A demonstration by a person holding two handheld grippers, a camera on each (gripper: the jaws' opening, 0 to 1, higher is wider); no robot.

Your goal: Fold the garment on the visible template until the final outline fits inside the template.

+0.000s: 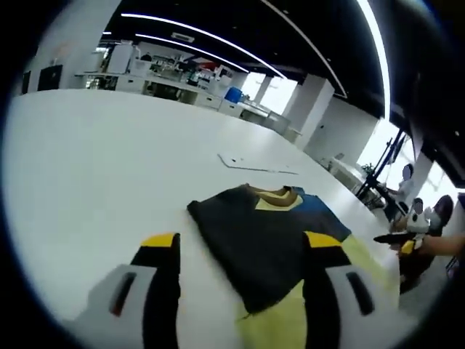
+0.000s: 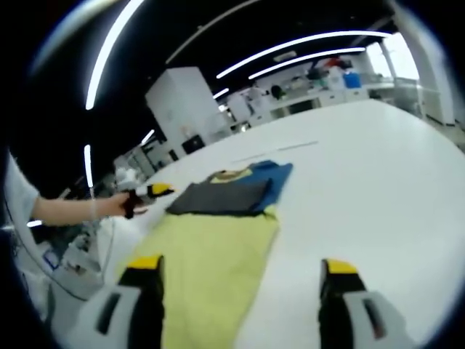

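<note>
Left gripper (image 1: 243, 254) first: its two fingers (image 1: 161, 273) are spread apart with nothing between them, hovering low over the near edge of the garment (image 1: 272, 247). The right-hand finger overlaps the cloth in the picture, but I honestly can't tell if it touches or just floats above.

The garment lies flat on the white table (image 1: 109, 167), partly folded: a dark panel on top, a yellow body underneath, a blue sleeve and a yellowish collar at the far end. In the left gripper view the bottom of the yellow part is cut off and blurry. Beyond the collar there's a thin pale outline on the table, probably the template (image 1: 254, 166), too faint to see how far it runs.

Right gripper (image 2: 243, 291): fingers (image 2: 145, 287) also wide apart and empty, above the yellow hem. From here the garment (image 2: 218, 240) stretches away, dark fold and blue sleeve at the far end. The left finger sits over the cloth edge; contact is unclear again.

A person's hand (image 2: 129, 205) comes in from the left of the right gripper view, holding something dark with a yellow tip, too small to read properly. The background room is a blur of shelves and ceiling lights.
</note>
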